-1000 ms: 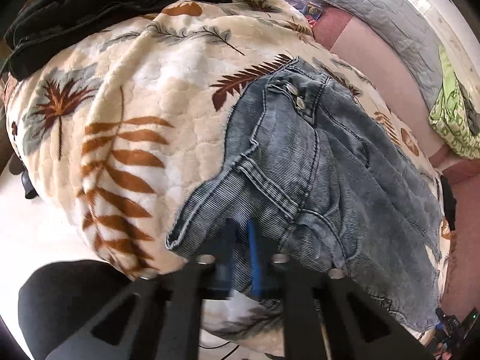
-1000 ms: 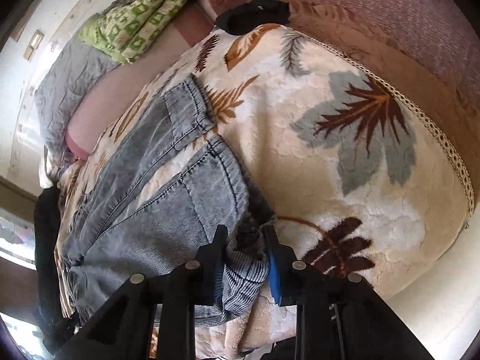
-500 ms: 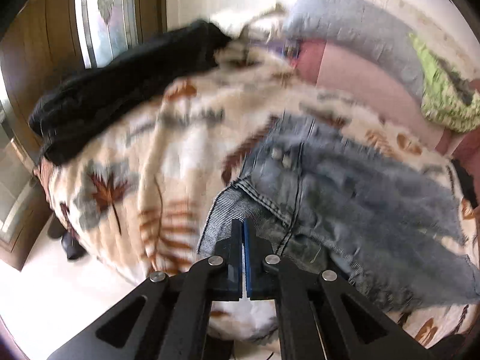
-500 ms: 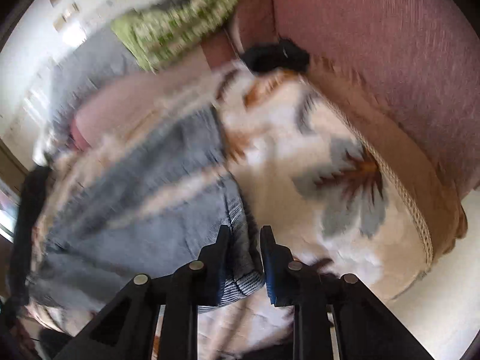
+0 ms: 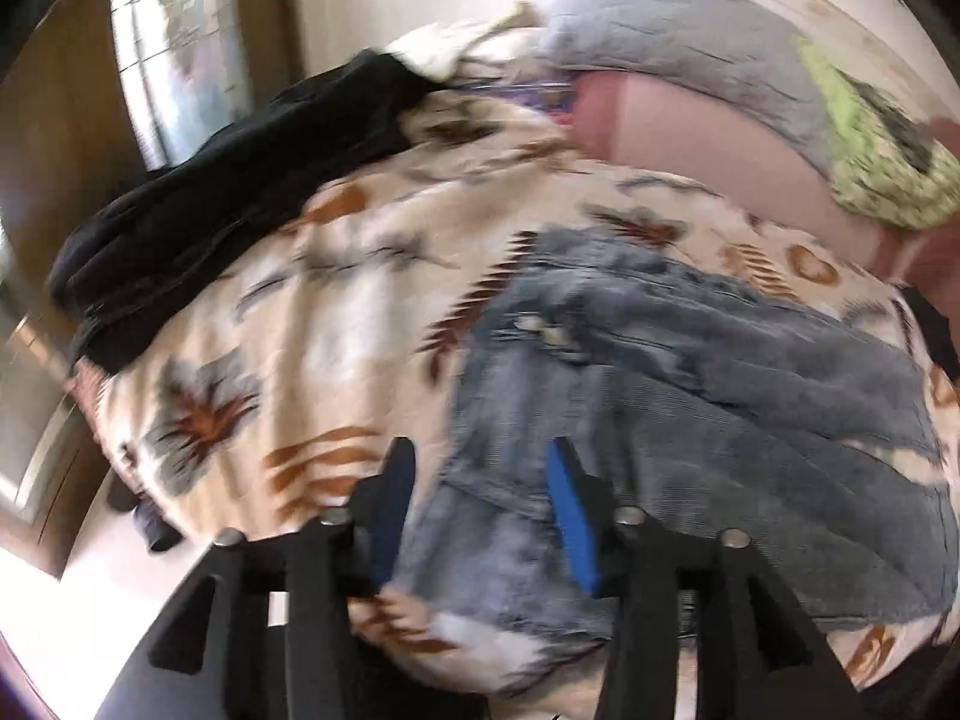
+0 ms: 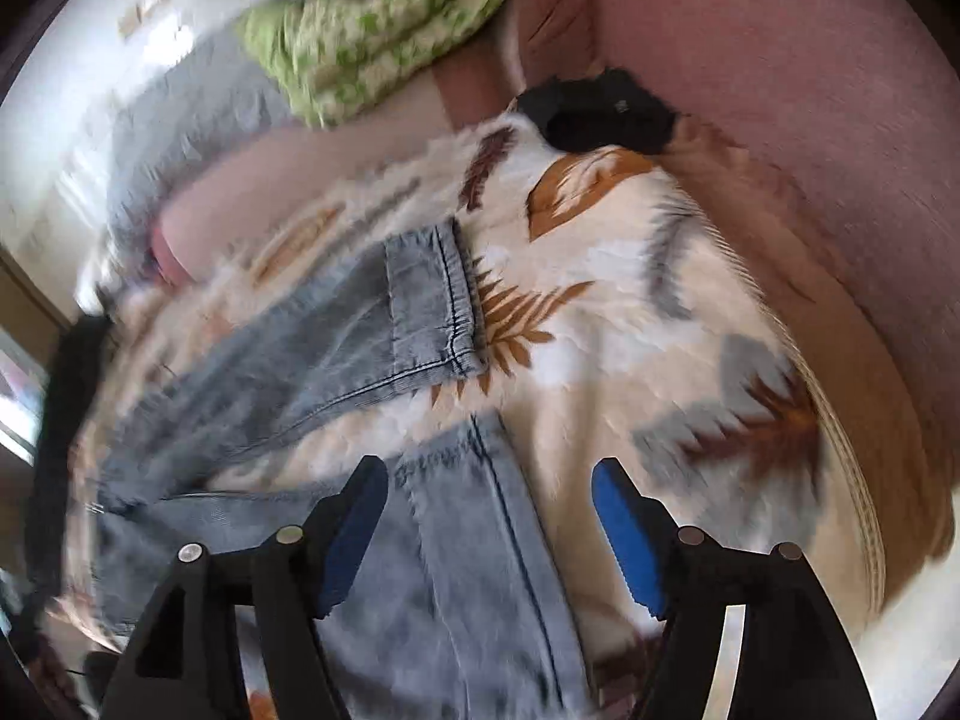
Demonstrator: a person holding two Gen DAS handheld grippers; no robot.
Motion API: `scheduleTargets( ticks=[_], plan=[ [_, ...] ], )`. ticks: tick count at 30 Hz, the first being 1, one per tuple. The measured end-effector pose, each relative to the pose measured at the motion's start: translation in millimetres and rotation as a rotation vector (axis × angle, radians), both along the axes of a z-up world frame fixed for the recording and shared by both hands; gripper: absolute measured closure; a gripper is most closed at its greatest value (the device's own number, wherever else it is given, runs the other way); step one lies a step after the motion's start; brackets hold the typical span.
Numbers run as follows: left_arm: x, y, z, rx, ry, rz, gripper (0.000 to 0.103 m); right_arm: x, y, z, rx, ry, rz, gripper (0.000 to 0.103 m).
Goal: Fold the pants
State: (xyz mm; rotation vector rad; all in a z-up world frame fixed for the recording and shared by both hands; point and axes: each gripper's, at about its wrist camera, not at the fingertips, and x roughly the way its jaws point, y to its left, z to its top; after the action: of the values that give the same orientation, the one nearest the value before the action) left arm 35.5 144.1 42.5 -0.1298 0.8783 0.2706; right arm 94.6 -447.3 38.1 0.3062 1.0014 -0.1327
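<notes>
Leaf-printed blanket [image 5: 336, 324] covers the bed, with the faded blue jeans [image 5: 690, 396] spread across its near edge. Only the left view shows the waistband buttons and a black garment [image 5: 228, 204] at the far-left corner; only the right view shows both hems. Left gripper [image 5: 480, 510] and right gripper [image 6: 489, 531] point steeply down over the denim, fingers apart and opening, pressing nothing.

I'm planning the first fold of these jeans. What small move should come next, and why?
Probably lower the right gripper onto the near leg's hem and close. Both sets of jaws are opening with denim beneath but unpinched, the left gripper over the waist end, and the two legs of the jeans lie apart on the leaf-print blanket.
</notes>
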Motion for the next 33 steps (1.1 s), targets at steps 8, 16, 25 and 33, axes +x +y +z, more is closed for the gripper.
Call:
scheduleTargets(
  ticks=[8,16,25,33],
  plan=[
    [26,-18,-77,0.013,0.175,-0.059,0.045,50,46,-49,-0.282,0.16,0.166,0.088],
    [16,-21,-78,0.054,0.163,-0.078,0.039,50,16,-58,-0.296,0.141,0.045,0.09],
    [-3,-30,-43,0.066,0.024,-0.114,0.037,44,26,-11,-0.196,-0.002,0.086,0.027],
    [9,-25,-80,0.045,0.154,-0.098,0.031,54,64,-46,-0.355,0.129,0.199,0.089]
  ],
)
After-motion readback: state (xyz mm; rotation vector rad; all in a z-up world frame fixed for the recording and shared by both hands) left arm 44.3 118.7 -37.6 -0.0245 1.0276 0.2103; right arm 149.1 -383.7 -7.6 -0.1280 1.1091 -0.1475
